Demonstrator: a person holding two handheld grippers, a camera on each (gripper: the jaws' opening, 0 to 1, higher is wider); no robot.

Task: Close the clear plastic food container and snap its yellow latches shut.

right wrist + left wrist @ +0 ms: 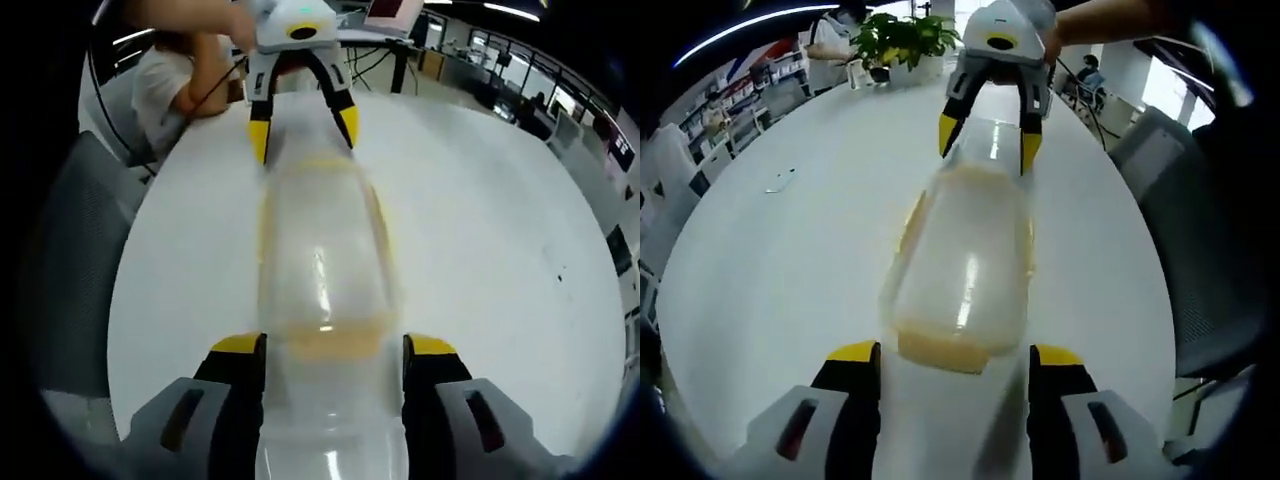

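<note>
A clear plastic food container (pixel 962 262) with its lid on is held above the round white table (pixel 790 260), stretched lengthwise between both grippers. Yellow latches (pixel 940 350) show at its near end and along its side (pixel 911 215). My left gripper (pixel 955 355) clamps the near end between its yellow-tipped jaws. The right gripper (pixel 990 140) grips the far end. In the right gripper view, the container (pixel 322 270) runs from my right gripper (pixel 335 345) to the left gripper (pixel 300 125), and a yellow latch (pixel 325 340) sits at the near end.
A potted plant (pixel 902 40) stands at the table's far edge, and a small flat object (pixel 780 180) lies on the left. Grey chairs (pixel 1210 260) (pixel 70 270) flank the table. A person's sleeve (pixel 165 85) is behind the left gripper. Desks and people fill the background.
</note>
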